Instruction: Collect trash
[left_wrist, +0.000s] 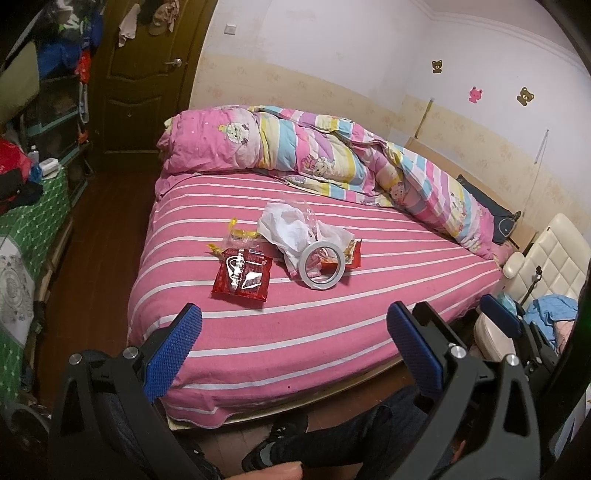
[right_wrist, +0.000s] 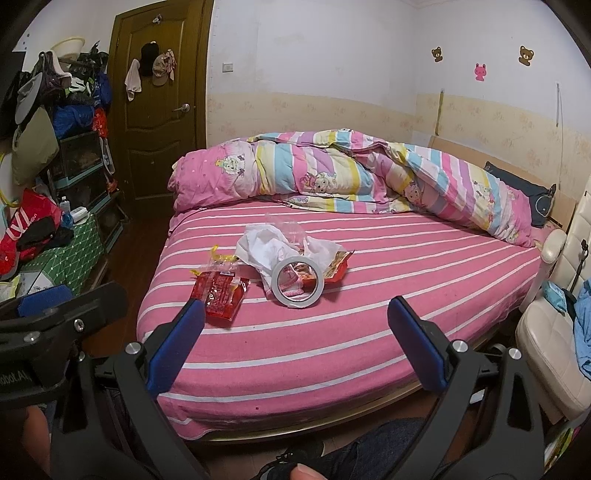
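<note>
Trash lies in a heap on the pink striped bed (left_wrist: 295, 332) (right_wrist: 406, 295). There is a red snack wrapper (left_wrist: 242, 275) (right_wrist: 218, 293), a crumpled white plastic bag (left_wrist: 286, 229) (right_wrist: 264, 245), a yellow-edged clear wrapper (left_wrist: 238, 236) (right_wrist: 221, 260), an orange wrapper (left_wrist: 352, 251) (right_wrist: 338, 269) and a tape roll (left_wrist: 322, 265) (right_wrist: 297, 282) standing on edge. My left gripper (left_wrist: 295, 325) is open and empty, over the bed's near edge, short of the heap. My right gripper (right_wrist: 295, 321) is open and empty, just in front of the tape roll.
A rolled pink and striped quilt (left_wrist: 332, 155) (right_wrist: 351, 173) lies along the far side of the bed. A cream padded chair (left_wrist: 546, 258) (right_wrist: 554, 332) stands at the right. Cluttered shelves and a green-covered table (left_wrist: 33, 221) (right_wrist: 70, 254) stand at the left. A brown door (right_wrist: 159, 110) is behind.
</note>
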